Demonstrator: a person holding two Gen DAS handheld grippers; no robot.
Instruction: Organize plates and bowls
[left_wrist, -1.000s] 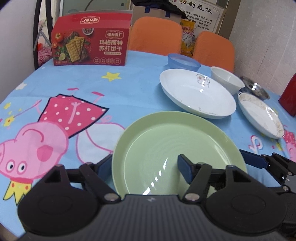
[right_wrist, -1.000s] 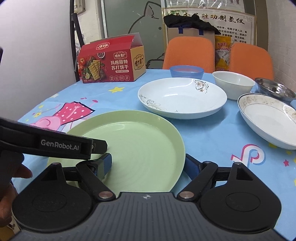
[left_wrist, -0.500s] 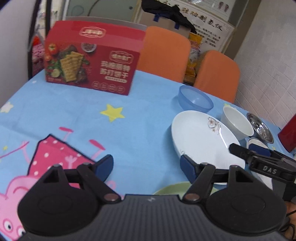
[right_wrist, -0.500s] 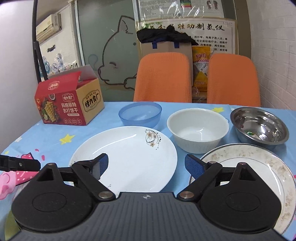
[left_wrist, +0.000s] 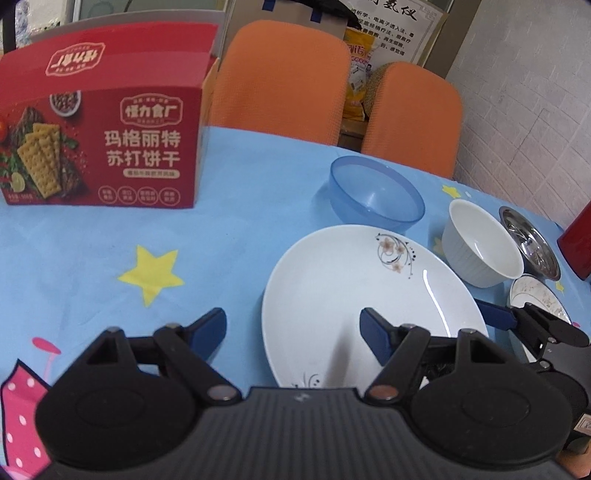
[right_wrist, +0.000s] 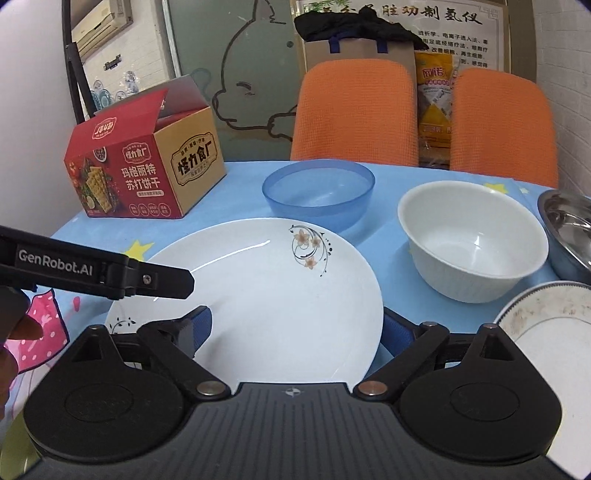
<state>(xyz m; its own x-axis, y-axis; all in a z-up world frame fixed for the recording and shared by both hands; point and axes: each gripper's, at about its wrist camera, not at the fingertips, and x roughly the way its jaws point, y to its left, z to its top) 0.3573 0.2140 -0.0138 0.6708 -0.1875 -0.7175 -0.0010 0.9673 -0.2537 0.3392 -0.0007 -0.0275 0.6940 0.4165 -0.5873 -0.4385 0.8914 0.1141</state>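
A white plate with a flower print (left_wrist: 369, 295) (right_wrist: 273, 295) lies on the blue tablecloth. My left gripper (left_wrist: 293, 330) is open, its jaws astride the plate's left rim. My right gripper (right_wrist: 295, 328) is open, its jaws on either side of the plate's near part. Beyond the plate stand a blue plastic bowl (left_wrist: 375, 194) (right_wrist: 317, 194), a white bowl (left_wrist: 480, 245) (right_wrist: 472, 243) and a steel bowl (left_wrist: 528, 242) (right_wrist: 569, 229). A patterned-rim plate (left_wrist: 537, 299) (right_wrist: 554, 332) lies at the right.
A red cracker box (left_wrist: 99, 136) (right_wrist: 144, 173) stands at the back left. Two orange chairs (left_wrist: 280, 81) (right_wrist: 354, 114) stand behind the table. A red object (left_wrist: 578, 243) is at the right edge. The left gripper's arm (right_wrist: 96, 271) crosses the right wrist view.
Both grippers moved forward from the green plate to the white flower plate. The green plate has dropped out of view. Both stay open.
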